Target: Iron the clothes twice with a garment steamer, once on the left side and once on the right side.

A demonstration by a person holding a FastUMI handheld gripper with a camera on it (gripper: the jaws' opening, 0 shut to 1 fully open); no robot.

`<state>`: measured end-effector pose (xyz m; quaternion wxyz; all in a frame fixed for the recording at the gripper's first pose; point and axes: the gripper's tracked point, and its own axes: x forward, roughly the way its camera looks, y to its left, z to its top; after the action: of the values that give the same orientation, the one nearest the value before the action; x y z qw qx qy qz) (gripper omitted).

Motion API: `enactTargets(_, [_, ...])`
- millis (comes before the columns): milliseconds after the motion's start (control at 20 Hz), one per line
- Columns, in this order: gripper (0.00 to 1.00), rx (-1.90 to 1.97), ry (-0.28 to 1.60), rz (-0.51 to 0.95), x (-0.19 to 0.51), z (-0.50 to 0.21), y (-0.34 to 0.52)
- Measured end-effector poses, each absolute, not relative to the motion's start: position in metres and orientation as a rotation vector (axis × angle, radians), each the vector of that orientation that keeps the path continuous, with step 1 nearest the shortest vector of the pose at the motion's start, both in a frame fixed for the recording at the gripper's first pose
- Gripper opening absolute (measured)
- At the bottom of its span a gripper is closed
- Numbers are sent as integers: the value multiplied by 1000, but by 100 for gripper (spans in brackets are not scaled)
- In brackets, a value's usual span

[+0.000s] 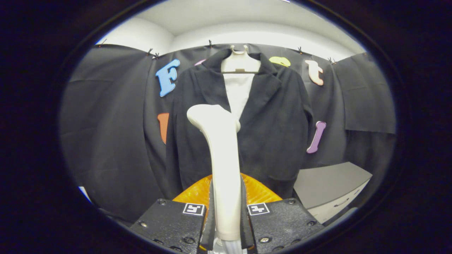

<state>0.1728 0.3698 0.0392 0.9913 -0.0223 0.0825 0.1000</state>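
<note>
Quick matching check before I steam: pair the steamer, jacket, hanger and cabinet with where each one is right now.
Things:
1. garment steamer
2. black jacket
3. white hanger
4. grey cabinet

Places:
A. low, to the right of the jacket
B. hanging on the booth wall, beyond the fingers
C. clamped between the fingers of the gripper, head up
D. at the jacket's collar

Pairs: 1-C, 2-B, 3-D, 4-A

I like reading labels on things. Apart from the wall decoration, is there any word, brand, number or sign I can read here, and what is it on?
No readable words, brands or numbers.
Two small square black-and-white code markers sit on the gripper, which is shut on the steamer handle: patterns, not text.
The black jacket, white hanger and grey cabinet carry no visible text.
</note>
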Motion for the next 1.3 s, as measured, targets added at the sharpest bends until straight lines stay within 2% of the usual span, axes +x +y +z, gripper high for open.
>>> enactTargets(200, [31, -70, 113, 204, 191, 67, 388])
enactTargets(450, [31, -123, 90, 154, 219, 66, 395])
enactTargets(800, [31, -173, 104, 130, 211, 27, 396])
enactTargets(1300, [31, -191, 227, 114, 182, -76, 372])
